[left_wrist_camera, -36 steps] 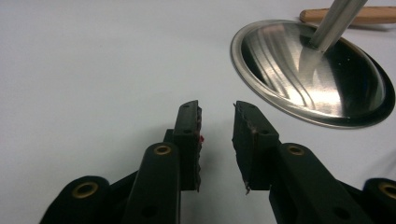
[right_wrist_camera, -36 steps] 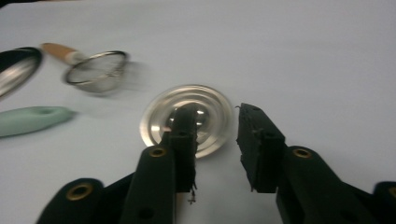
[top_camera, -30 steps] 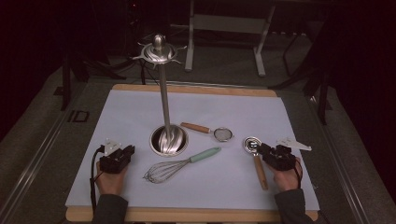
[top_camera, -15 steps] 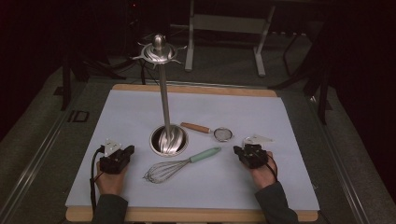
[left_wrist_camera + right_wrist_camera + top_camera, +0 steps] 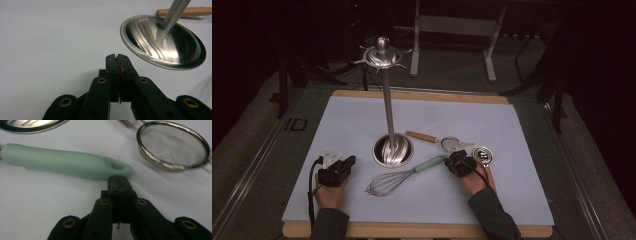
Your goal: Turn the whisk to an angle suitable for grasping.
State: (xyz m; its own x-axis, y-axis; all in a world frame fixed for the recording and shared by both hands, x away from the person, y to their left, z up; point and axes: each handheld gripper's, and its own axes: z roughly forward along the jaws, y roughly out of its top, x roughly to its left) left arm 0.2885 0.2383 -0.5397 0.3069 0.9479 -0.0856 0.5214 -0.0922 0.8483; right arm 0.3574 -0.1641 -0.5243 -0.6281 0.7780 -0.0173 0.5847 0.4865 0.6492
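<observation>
Right gripper view: my right gripper (image 5: pixel 119 180), jaws closed on nothing, sits just off the whisk handle (image 5: pixel 67 161) end at 12 o'clock, its axis running 9-to-3.

readable text: none anywhere, honestly
pale mint-green plastic whisk handle (image 5: pixel 67 161) just ahead of the fingertips: plain, no brand
round steel mesh strainer (image 5: pixel 172 145) beyond the fingertips: no marking
shiny round steel stand base (image 5: pixel 162 41): no stamp I can make out
white table cover (image 5: pixel 362 125): blank
</observation>
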